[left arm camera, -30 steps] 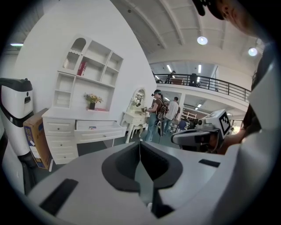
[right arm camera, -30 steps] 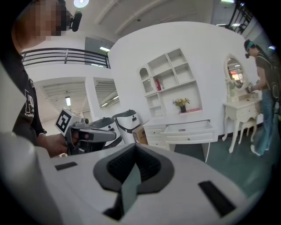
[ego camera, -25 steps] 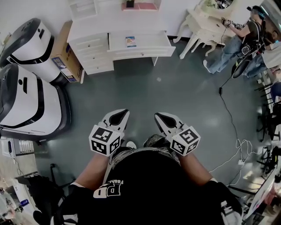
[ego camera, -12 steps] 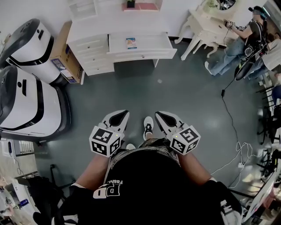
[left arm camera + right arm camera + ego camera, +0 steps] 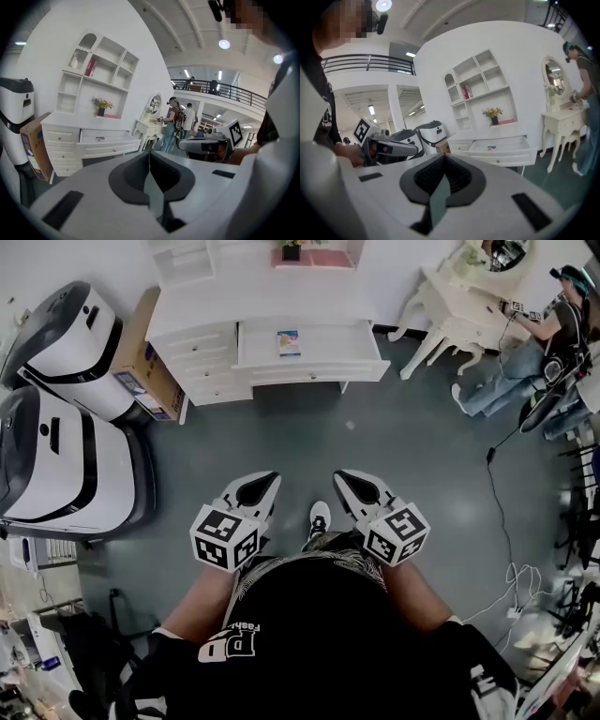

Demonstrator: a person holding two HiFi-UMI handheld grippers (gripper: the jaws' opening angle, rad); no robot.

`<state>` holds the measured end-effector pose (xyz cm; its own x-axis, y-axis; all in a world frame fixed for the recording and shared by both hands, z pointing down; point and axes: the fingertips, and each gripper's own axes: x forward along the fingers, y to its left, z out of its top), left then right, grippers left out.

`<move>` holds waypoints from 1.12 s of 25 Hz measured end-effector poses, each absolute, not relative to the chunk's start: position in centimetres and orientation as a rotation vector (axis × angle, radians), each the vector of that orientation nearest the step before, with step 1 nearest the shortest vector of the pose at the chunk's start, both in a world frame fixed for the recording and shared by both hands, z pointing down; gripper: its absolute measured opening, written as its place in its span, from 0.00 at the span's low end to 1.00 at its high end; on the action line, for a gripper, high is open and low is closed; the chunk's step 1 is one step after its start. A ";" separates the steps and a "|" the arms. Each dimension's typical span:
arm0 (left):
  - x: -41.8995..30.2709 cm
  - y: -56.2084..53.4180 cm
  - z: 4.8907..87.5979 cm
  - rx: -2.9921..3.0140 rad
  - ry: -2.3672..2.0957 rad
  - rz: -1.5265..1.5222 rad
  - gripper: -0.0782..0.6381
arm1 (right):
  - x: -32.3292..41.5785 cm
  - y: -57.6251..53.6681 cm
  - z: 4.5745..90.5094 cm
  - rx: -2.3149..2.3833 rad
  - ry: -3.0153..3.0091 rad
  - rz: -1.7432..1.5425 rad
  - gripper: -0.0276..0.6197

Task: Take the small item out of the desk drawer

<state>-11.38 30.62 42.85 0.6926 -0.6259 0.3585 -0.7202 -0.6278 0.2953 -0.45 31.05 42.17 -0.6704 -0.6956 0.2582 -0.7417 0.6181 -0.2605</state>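
The white desk (image 5: 197,306) stands at the top of the head view with its wide drawer (image 5: 314,348) pulled out. A small flat item (image 5: 289,341) with a blue and orange print lies inside the drawer. Both grippers hang over the grey floor, far short of the desk. My left gripper (image 5: 270,478) is shut and holds nothing. My right gripper (image 5: 338,476) is also shut and bare. The left gripper view shows the drawer (image 5: 105,139) and item (image 5: 100,138) beyond the closed jaws. In the right gripper view they are the drawer (image 5: 504,146) and item (image 5: 491,148).
Two large white-and-black machines (image 5: 61,334) (image 5: 56,465) and a cardboard box (image 5: 148,357) stand left of the desk. A white vanity table (image 5: 459,296) with a person (image 5: 548,338) is at the right. A cable (image 5: 497,498) runs over the floor. My shoe (image 5: 319,517) shows between the grippers.
The desk and open drawer have slid lower and rightward in the head view as the person walks toward them. A shoe has stepped forward. Both grippers keep the same shut pose.
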 end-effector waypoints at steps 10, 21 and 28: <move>-7.7 23.2 41.5 2.461 -1.134 0.320 0.13 | 2.8 23.2 41.1 1.122 -2.757 0.470 0.06; -4.3 17.4 40.6 2.444 -1.253 0.343 0.13 | 6.5 16.0 40.3 1.026 -2.841 0.521 0.06; -2.6 14.8 40.7 2.432 -1.286 0.351 0.13 | 8.1 13.3 40.9 0.993 -2.843 0.541 0.06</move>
<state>-2.64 14.79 40.72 0.5535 -0.7402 0.3817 -0.8315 -0.5173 0.2027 8.08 13.33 40.87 -0.7864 -0.5877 0.1903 -0.6165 0.7273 -0.3016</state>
